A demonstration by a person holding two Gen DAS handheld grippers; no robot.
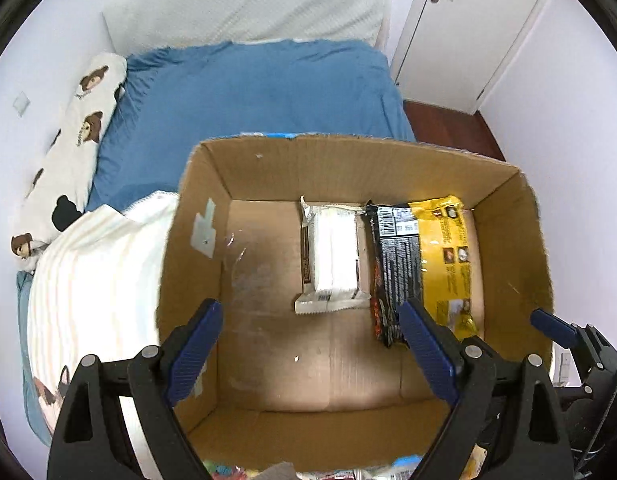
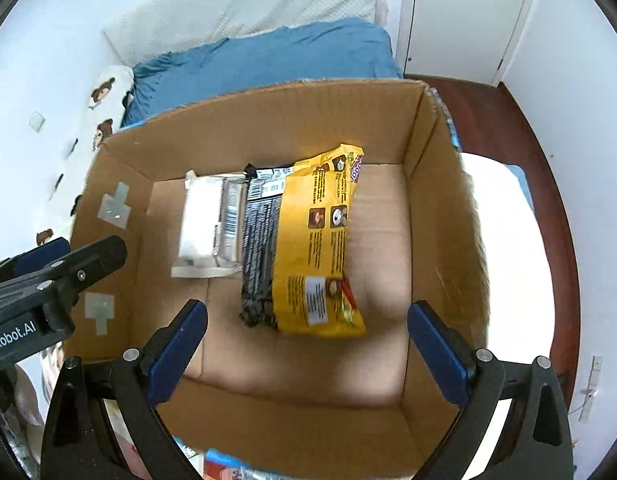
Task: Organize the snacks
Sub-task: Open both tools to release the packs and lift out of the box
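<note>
An open cardboard box stands on the bed, seen from above. On its floor lie a white and silver snack pack, a black packet and a yellow snack bag, side by side. My left gripper hangs open above the box's near half with nothing between its blue pads. My right gripper is also open and empty above the box, just short of the yellow bag. The left gripper's body shows at the left edge of the right wrist view.
The box rests on a bed with a blue sheet and a white folded blanket. A bear-print pillow lies along the wall. More snack packs peek out below the box's near wall. A white door and dark floor lie right.
</note>
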